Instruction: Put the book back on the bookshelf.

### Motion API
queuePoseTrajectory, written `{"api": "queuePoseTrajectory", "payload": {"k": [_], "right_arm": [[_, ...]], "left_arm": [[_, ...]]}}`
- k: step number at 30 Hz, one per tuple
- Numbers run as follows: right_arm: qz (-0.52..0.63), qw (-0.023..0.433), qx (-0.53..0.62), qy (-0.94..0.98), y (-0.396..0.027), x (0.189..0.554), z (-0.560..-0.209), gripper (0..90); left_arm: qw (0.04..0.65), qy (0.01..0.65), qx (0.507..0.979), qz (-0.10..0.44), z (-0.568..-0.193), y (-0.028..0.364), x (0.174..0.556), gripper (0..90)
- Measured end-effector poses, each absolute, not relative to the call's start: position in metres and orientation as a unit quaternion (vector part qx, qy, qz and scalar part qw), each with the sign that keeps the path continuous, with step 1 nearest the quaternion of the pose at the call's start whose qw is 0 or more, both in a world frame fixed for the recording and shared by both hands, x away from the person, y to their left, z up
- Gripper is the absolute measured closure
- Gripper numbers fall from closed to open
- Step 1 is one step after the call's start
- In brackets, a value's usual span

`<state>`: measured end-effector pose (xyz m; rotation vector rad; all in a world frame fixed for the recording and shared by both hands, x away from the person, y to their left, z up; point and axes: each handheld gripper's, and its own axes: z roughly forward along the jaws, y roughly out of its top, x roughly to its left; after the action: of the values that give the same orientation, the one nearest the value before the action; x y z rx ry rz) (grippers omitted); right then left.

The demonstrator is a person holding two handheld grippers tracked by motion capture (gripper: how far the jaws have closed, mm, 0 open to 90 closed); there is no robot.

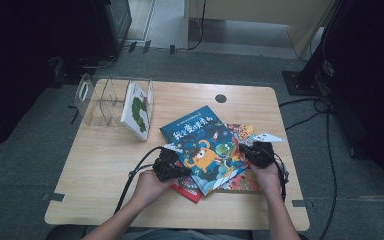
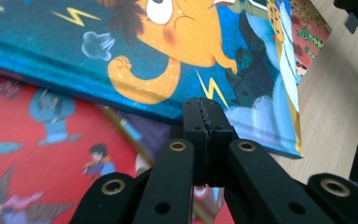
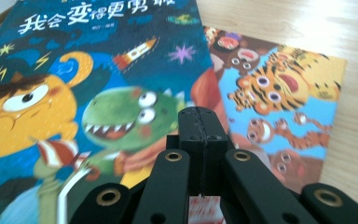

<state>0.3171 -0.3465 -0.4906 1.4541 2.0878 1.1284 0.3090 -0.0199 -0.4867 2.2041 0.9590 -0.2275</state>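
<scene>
Beside the glossy blue hardcover book (image 1: 202, 146), both matte black tongs (image 2: 204, 109) (image 3: 200, 121) sit pressed shut, empty.

Book pile (image 1: 215, 152) blocks surface (image 1: 105, 195) centre: blue book (image 1: 202, 145) on top, red book (image 1: 187, 187) under at 7 o'clock, tiger book (image 1: 242, 177) under at 4 o'clock. Left tool (image 1: 180, 167) pressed against pile's left edge, right tool (image 1: 245, 148) at right edge, both jaws together. Clear rack (image 1: 102, 100) with upright book (image 1: 137, 110) stands at 10 o'clock. Free room: near-left strip at 8 o'clock, far-right around hole (image 1: 221, 98) at 1 o'clock.
</scene>
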Motion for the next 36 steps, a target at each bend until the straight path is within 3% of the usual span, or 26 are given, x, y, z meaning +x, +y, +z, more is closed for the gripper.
{"api": "queuePoseTrajectory", "payload": {"k": [5,25,36], "right_arm": [[0.396,0.177,0.520,0.736,-0.352,0.307,-0.492,90.0],[0.390,0.180,0.532,0.729,-0.367,0.275,-0.497,90.0],[0.365,0.173,0.542,0.737,-0.373,0.261,-0.500,90.0]], "left_arm": [[0.357,0.372,0.852,-0.088,-0.483,-0.020,0.316,90.0],[0.367,0.428,0.824,-0.047,-0.458,0.050,0.369,90.0],[0.366,0.433,0.822,-0.053,-0.462,0.048,0.379,90.0]]}}
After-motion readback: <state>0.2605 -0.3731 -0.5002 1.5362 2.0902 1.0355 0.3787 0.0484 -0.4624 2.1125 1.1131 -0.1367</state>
